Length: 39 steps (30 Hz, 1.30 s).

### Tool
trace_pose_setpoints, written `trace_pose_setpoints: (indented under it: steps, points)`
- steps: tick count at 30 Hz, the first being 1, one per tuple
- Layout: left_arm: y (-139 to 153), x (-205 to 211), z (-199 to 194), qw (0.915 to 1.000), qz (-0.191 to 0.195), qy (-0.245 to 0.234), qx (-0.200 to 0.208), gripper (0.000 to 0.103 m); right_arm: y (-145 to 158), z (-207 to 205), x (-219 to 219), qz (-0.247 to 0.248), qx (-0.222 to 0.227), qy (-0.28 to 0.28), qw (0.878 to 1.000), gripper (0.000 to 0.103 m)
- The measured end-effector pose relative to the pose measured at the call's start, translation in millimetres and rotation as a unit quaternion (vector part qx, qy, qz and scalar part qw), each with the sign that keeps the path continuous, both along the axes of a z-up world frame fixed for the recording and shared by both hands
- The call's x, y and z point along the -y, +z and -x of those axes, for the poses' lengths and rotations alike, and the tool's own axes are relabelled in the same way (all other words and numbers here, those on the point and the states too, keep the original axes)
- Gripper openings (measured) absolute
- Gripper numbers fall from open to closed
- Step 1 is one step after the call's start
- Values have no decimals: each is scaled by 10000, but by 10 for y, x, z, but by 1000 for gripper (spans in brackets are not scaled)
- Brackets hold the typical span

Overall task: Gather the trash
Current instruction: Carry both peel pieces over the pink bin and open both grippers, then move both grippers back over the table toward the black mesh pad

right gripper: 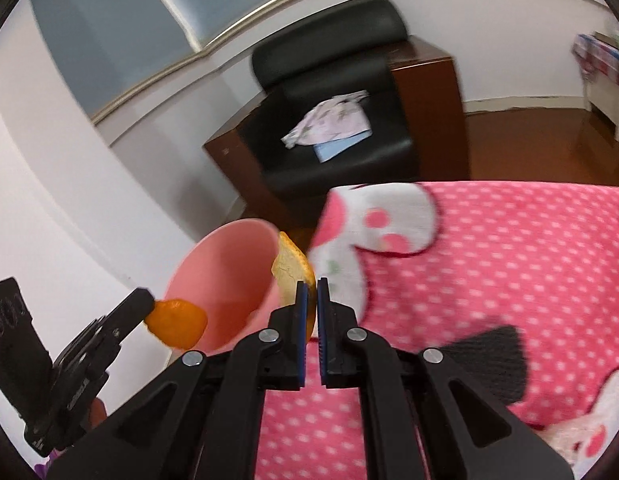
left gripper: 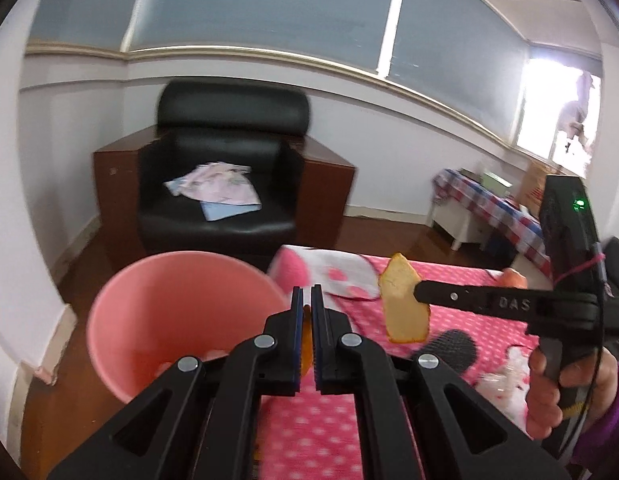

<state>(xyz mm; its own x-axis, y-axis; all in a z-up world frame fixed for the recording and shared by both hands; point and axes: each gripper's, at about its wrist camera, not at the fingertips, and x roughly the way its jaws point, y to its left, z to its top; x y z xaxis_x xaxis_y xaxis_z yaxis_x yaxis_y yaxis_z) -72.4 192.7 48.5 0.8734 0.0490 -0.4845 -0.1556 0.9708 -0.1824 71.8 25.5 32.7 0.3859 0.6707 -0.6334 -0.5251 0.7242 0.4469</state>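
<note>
We had a piece of orange peel in each tool, and both were heading for the pink bin [left gripper: 169,312].

Nearest us, the left gripper [left gripper: 305,300] was clamped on a piece of orange peel [right gripper: 177,322]; from its own camera only an orange sliver showed between the blue pads, but the right camera showed that peel hanging at the bin's rim. The right gripper [right gripper: 312,292] was clenched on a paler, curled peel [right gripper: 291,266], its pith side toward us, held in the air just beside the bin's rim and over the near-left corner of the bed [right gripper: 509,264]. In the left view that same peel hung from the right tool's tip, well above the spotted pink blanket.

We judged this the drop-off step: both pieces lifted, neither yet inside the bin. The next move called for carrying each tip out over the bin's mouth and then loosening the fingers, left one first, since it sat closer to the opening.

Further along the blanket lay a crumpled clear wrapper [left gripper: 505,384], probably next to collect. Beyond the bed's far edge stood the black armchair [left gripper: 225,168] with papers on its seat.

Writing: "DAS" read clearly on the right tool's finger. The digits on the left tool's body were too blurred to trust.
</note>
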Motion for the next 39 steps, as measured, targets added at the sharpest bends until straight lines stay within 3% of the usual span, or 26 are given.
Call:
trace_pose_setpoints:
  steps: [11, 13, 15, 17, 21, 30, 36, 39]
  points:
    - [-208, -578, 126, 9980, 75, 578, -231, 3, -142, 167, -919, 221, 8, 657, 9976, 5]
    - [-223, -620, 155, 9978, 80, 619, -229, 8, -175, 169, -1004, 276, -21, 687, 9973, 6]
    - [-216, -629, 185, 9977, 99, 635, -211, 24, -212, 163, -1072, 290, -90, 710, 9970, 7]
    - [-202, -643, 226, 9976, 122, 666, -173, 34, -233, 148, -1101, 277, -180, 720, 9969, 9]
    - [-169, -634, 284, 9977, 108, 656, -122, 35, -193, 176, -1083, 269, -98, 686, 9972, 20]
    - [-61, -308, 297, 9992, 25, 390, -64, 38, -68, 382, -710, 407, 318, 607, 9968, 21]
    - [-91, 70, 243, 9998, 1, 16, -180, 39, -174, 676, -94, 691, 437, 642, 9946, 21]
    - [-126, 249, 186, 9994, -29, -200, -266, 43, -309, 809, 306, 714, 188, 524, 9959, 21]
